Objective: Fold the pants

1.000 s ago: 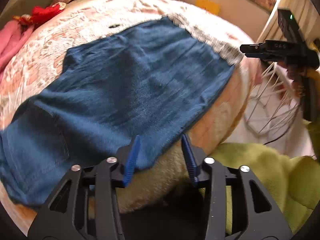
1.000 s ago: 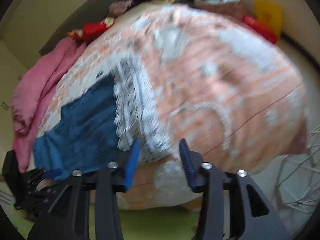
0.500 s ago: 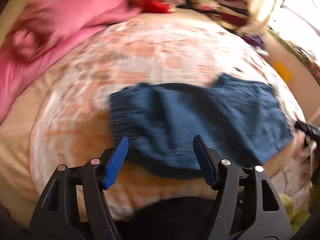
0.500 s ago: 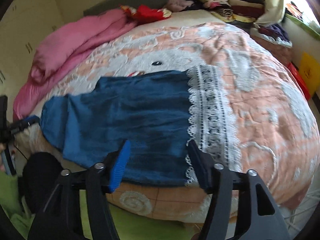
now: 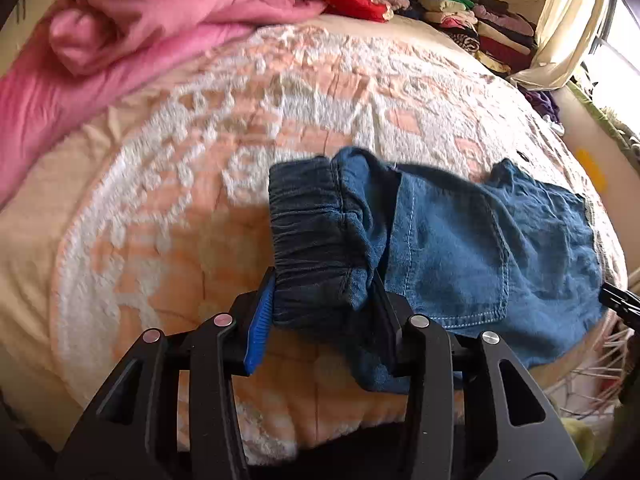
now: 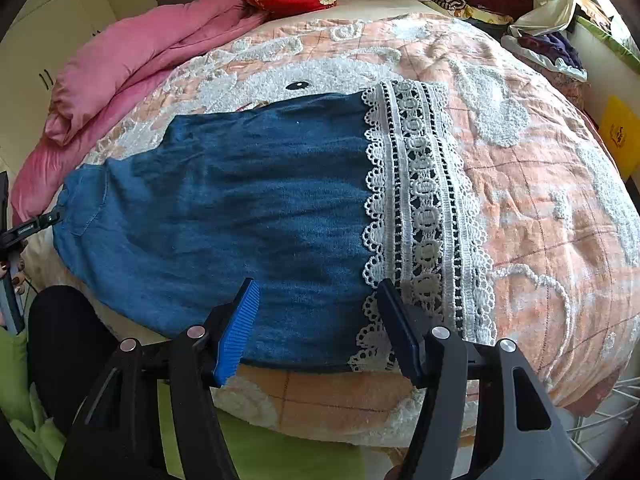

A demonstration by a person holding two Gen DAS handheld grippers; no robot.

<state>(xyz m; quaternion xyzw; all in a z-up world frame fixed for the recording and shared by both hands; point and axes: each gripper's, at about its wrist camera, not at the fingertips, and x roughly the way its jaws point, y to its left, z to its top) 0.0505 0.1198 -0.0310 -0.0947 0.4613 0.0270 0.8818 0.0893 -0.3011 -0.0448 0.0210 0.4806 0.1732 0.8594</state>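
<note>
The left claw [image 5: 320, 304], a second ago at the pants' [image 6: 240, 208] near edge, has swung to the waistband [image 5: 316, 248] and is closing on it, the gathered band between its pads. The pants lie flat along the bed's [image 6: 540, 184] near edge. The right claw [image 6: 316, 320] now hovers apart over the lace hem [image 6: 420, 208], ready to grip for the fold.

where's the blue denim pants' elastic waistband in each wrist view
Left wrist: elastic waistband at centre, bunched between the closing left gripper.
Right wrist: far left edge, beside the other gripper's tip.
Shared landmark: rolled pink quilt, upper left in both.
</note>
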